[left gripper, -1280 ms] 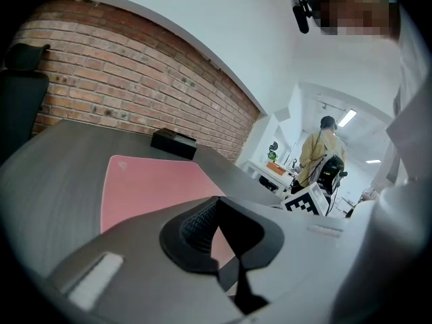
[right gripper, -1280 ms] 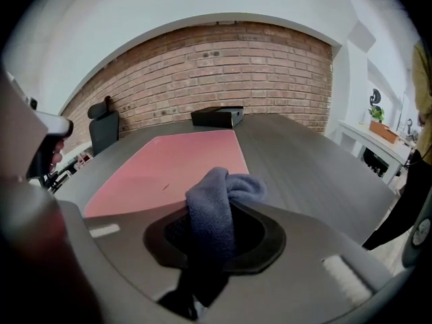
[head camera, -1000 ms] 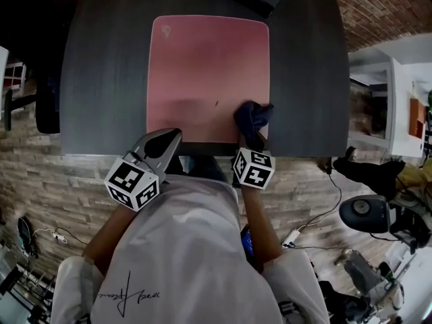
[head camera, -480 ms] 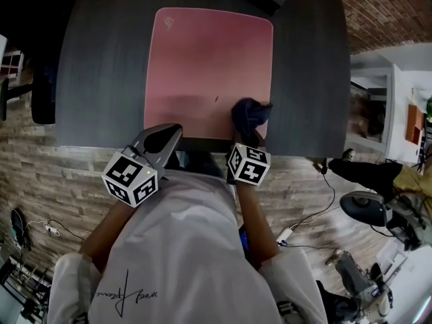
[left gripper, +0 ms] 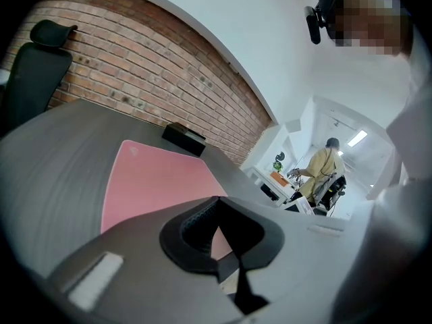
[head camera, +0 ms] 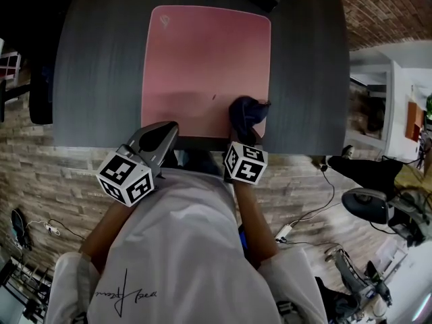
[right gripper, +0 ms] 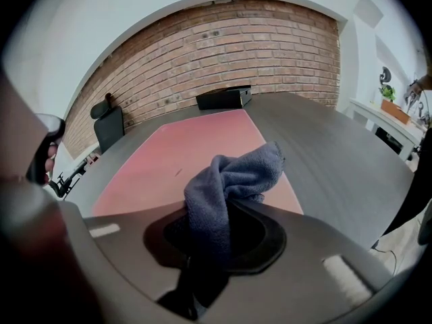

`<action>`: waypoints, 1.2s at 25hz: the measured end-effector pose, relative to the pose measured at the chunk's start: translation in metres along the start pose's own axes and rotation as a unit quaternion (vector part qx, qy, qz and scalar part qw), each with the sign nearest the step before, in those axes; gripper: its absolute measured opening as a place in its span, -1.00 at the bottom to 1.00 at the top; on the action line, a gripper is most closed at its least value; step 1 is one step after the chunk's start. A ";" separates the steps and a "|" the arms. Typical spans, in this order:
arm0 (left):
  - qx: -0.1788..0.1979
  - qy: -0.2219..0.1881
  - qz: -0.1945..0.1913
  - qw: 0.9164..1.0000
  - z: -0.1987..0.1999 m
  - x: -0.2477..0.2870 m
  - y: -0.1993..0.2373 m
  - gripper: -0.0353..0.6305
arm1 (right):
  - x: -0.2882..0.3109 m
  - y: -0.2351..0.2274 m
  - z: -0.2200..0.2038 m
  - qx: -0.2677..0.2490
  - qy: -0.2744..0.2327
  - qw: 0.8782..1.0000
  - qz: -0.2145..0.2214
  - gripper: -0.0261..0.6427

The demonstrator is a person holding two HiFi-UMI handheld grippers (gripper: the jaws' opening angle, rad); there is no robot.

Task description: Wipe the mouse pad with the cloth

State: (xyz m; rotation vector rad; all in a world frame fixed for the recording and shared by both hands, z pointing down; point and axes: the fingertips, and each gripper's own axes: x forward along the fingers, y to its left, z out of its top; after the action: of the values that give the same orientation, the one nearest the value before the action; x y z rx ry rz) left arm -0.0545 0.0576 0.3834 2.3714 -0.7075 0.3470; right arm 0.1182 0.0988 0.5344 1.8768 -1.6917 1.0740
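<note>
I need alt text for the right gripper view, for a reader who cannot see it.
The right gripper is shut on a bunched dark blue cloth. Beyond it lies a pink mouse pad on a grey table, with a brick wall behind.

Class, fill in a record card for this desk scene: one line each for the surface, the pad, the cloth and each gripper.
surface: dark grey desk
pad: pink mouse pad, lying flat on the desk
cloth: dark blue cloth, bunched, over the pad's near right corner
right gripper: shut on the cloth
left gripper: shut, holding nothing, at the desk's near edge by the pad's near left corner
far edge: black box beyond the pad
</note>
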 end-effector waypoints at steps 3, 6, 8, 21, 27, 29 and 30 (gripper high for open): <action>-0.004 0.000 -0.002 1.000 0.000 0.001 0.000 -0.85 | 0.000 0.005 -0.001 -0.005 -0.001 1.000 0.005 -0.68; -0.010 -0.002 0.000 1.000 0.000 0.001 0.000 -0.85 | 0.001 0.014 -0.003 -0.016 0.001 1.000 0.016 -0.68; -0.011 -0.003 0.002 1.000 0.000 0.002 -0.001 -0.85 | 0.000 0.018 -0.004 -0.017 0.002 1.000 0.023 -0.68; -0.011 -0.012 0.021 1.000 0.002 -0.003 0.004 -0.85 | 0.008 0.050 -0.008 -0.050 0.011 0.996 0.068 -0.65; 0.011 -0.003 0.028 1.000 0.000 -0.001 0.002 -0.85 | 0.013 0.066 -0.007 -0.055 0.014 0.994 0.089 -0.65; 0.007 -0.004 0.027 1.000 0.000 0.000 0.003 -0.85 | 0.014 0.070 -0.008 -0.053 0.015 0.994 0.095 -0.65; 0.006 -0.004 0.028 1.000 0.000 0.000 0.003 -0.85 | 0.015 0.073 -0.008 -0.052 0.017 0.994 0.098 -0.65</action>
State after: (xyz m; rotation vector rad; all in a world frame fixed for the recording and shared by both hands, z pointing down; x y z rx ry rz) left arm -0.0567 0.0558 0.3851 2.3691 -0.7778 0.3661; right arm 0.0457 0.0808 0.5360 1.6464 -1.9063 1.0601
